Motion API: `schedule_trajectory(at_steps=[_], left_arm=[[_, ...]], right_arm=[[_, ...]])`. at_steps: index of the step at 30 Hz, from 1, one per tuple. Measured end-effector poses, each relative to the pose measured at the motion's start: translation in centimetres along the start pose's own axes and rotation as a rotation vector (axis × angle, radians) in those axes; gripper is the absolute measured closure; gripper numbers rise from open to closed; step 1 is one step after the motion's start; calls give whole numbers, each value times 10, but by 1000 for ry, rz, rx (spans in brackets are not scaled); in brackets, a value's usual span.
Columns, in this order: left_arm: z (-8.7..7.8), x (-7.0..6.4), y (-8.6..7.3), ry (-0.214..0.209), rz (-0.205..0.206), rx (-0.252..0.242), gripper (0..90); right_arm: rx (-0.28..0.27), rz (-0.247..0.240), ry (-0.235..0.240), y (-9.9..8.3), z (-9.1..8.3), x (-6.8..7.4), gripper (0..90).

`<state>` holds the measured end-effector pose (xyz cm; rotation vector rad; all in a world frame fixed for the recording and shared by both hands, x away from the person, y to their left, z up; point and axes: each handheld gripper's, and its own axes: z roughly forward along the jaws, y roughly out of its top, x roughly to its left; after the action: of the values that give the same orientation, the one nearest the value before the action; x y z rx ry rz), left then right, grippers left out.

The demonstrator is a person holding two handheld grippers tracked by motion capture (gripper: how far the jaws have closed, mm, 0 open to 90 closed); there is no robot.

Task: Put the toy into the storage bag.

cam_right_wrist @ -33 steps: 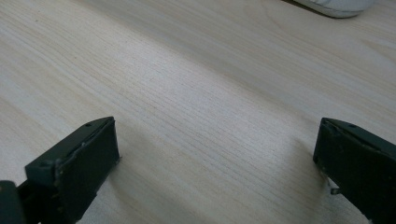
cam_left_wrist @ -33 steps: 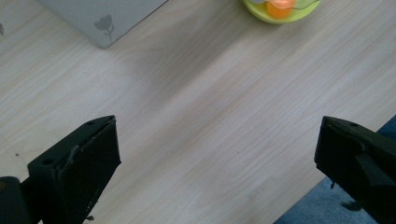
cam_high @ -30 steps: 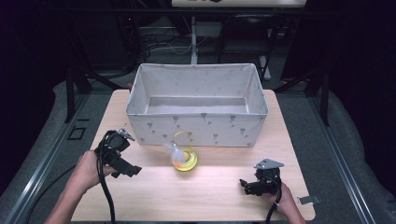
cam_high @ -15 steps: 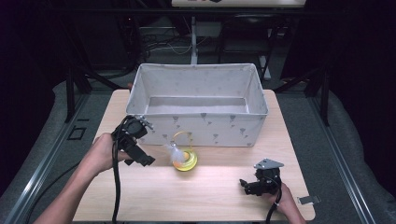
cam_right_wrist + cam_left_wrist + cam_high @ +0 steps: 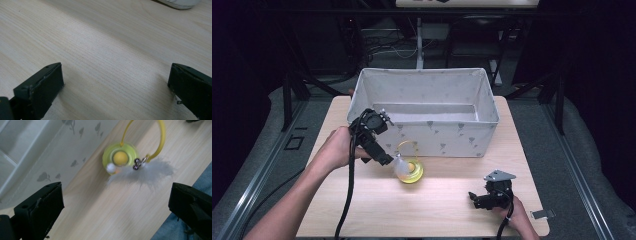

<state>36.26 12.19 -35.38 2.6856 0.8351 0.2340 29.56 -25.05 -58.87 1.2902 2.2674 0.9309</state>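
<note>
A yellow-green cat toy (image 5: 410, 171) lies on the wooden table (image 5: 437, 210) just in front of the fabric bin (image 5: 427, 112). It has a round base with an orange ball (image 5: 120, 158), a yellow wire loop (image 5: 161, 135) and a grey feather (image 5: 147, 171) with small bells. My left gripper (image 5: 384, 159) hovers over the toy's left side, jaws open wide, with the toy lying ahead between them. My right gripper (image 5: 477, 199) rests low over the bare table at the front right, open with nothing between its jaws.
The white fabric bin, printed with small grey leaves, stands at the back middle of the table. A small grey object (image 5: 542, 214) lies near the table's right front corner. Dark floor and metal frames surround the table.
My left gripper has moved right and toward the bin, from the table's left side to just above the toy. The right gripper has stayed put.
</note>
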Motion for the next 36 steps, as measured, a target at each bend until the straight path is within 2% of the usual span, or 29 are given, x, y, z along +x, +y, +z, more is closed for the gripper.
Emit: schedule_trajectory(at_steps=[4, 5, 7, 10, 18, 21, 22, 25, 26, 29, 34, 35, 36], left_arm=[[-5, -5, 14, 12, 28, -12, 0], [-7, -9, 22, 13, 41, -20, 0], [-8, -11, 26, 15, 47, -25, 0], [-6, -18, 40, 20, 81, -16, 0], [6, -22, 55, 3, 92, 1, 18], [11, -23, 59, -5, 89, 7, 126], [12, -23, 60, -8, 96, 7, 126], [17, -24, 62, -8, 93, 7, 213], [18, -25, 63, -6, 94, 13, 298], [24, -26, 65, -10, 97, 15, 375], [34, -31, 67, 8, 115, 33, 505], [37, -32, 67, 7, 116, 32, 505], [39, -31, 66, 25, 113, 34, 555]], right_arm=[[0, 0, 0, 0, 0, 0, 0], [0, 0, 0, 0, 0, 0, 0], [0, 0, 0, 0, 0, 0, 0], [0, 0, 0, 0, 0, 0, 0], [2, 0, 0, 0, 0, 0, 0], [2, 0, -1, 0, 0, 0, 0], [2, 0, -1, 0, 0, 0, 0], [1, 0, 0, 0, 0, 0, 0], [1, 0, -1, 0, 0, 0, 0], [1, 0, 0, 0, 0, 0, 0], [1, 0, -1, 0, 0, 0, 0], [1, 0, -1, 0, 0, 0, 0], [2, -1, 0, 0, 0, 0, 0]])
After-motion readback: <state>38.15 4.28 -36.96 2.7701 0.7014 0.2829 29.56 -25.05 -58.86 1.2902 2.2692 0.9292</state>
